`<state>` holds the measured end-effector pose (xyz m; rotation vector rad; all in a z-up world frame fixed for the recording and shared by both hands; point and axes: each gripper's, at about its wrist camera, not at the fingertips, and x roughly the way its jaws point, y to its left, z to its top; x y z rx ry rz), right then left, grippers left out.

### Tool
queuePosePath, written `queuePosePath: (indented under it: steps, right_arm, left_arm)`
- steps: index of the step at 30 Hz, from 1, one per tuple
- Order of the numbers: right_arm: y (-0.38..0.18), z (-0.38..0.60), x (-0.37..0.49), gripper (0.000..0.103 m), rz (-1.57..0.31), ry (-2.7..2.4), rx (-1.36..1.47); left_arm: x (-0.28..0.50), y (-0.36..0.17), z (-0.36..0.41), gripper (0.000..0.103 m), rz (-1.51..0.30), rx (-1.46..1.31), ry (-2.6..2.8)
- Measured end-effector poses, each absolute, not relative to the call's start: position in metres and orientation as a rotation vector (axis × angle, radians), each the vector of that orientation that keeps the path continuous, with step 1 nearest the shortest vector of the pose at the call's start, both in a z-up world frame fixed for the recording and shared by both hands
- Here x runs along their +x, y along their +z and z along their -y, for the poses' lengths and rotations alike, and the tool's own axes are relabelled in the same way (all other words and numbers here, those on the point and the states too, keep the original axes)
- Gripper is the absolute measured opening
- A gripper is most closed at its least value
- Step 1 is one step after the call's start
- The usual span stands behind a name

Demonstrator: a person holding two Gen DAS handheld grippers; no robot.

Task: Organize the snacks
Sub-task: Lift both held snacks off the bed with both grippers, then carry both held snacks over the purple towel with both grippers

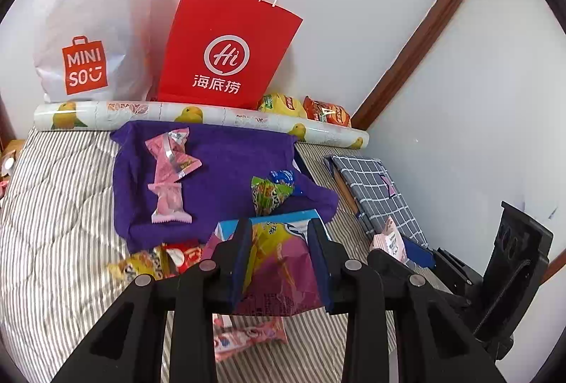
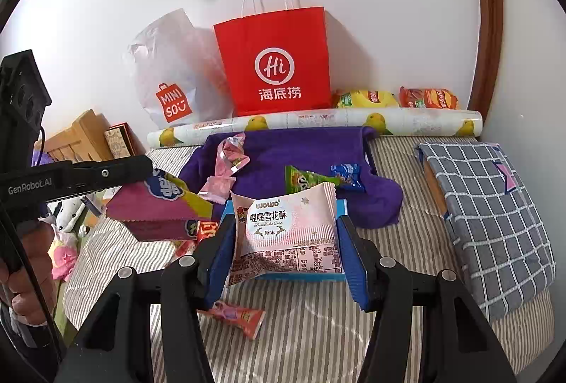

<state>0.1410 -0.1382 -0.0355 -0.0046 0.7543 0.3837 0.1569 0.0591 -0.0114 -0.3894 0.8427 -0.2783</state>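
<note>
A: So, what am I holding?

B: My left gripper [image 1: 279, 262] is clamped on a magenta snack bag [image 1: 279, 280], long axis running away from me. My right gripper [image 2: 283, 241] grips a pink WOWO packet [image 2: 286, 230], label upright, over a blue box [image 2: 341, 206].

A: Beyond?

B: Loose candies on a purple towel [image 1: 226, 167], then a red "Hi" bag [image 2: 276, 64] and a MINISO bag [image 2: 169, 82] against the wall

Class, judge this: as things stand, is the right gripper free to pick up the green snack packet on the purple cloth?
Probably not yet. The right gripper is shut on a pink snowflake-crisp packet, so its jaws are occupied. The green snack packet lies uncovered just beyond on the purple cloth.
</note>
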Motion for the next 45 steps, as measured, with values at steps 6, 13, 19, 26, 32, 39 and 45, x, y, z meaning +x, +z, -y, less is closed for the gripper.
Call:
queuePosePath:
  steps: [6, 13, 19, 26, 32, 39, 45]
  right_arm:
    - [-0.037, 0.134, 0.159, 0.056, -0.76, 0.389, 0.001]
    - [-0.047, 0.13, 0.178, 0.056, -0.783, 0.387, 0.002]
    - [-0.058, 0.129, 0.177, 0.056, -0.808, 0.39, 0.012]
    - [-0.068, 0.137, 0.162, 0.056, -0.822, 0.377, 0.042]
    - [-0.073, 0.145, 0.144, 0.056, -0.83, 0.36, 0.055]
    - [-0.083, 0.153, 0.122, 0.056, -0.844, 0.346, 0.063]
    - [-0.091, 0.159, 0.116, 0.056, -0.86, 0.337, 0.065]
  left_arm:
    - [0.184, -0.015, -0.061, 0.02, -0.853, -0.396, -0.288]
    - [0.194, -0.038, -0.063, 0.02, -0.923, -0.38, -0.266]
    - [0.174, -0.064, -0.068, 0.032, -0.991, -0.382, -0.25]
    - [0.137, -0.078, -0.062, 0.058, -1.02, -0.311, -0.227]
    - [0.107, -0.092, -0.053, 0.064, -1.051, -0.267, -0.235]
    - [0.088, -0.123, -0.034, 0.066, -1.122, -0.195, -0.236]
    - [0.086, -0.135, -0.025, 0.066, -1.119, -0.127, -0.178]
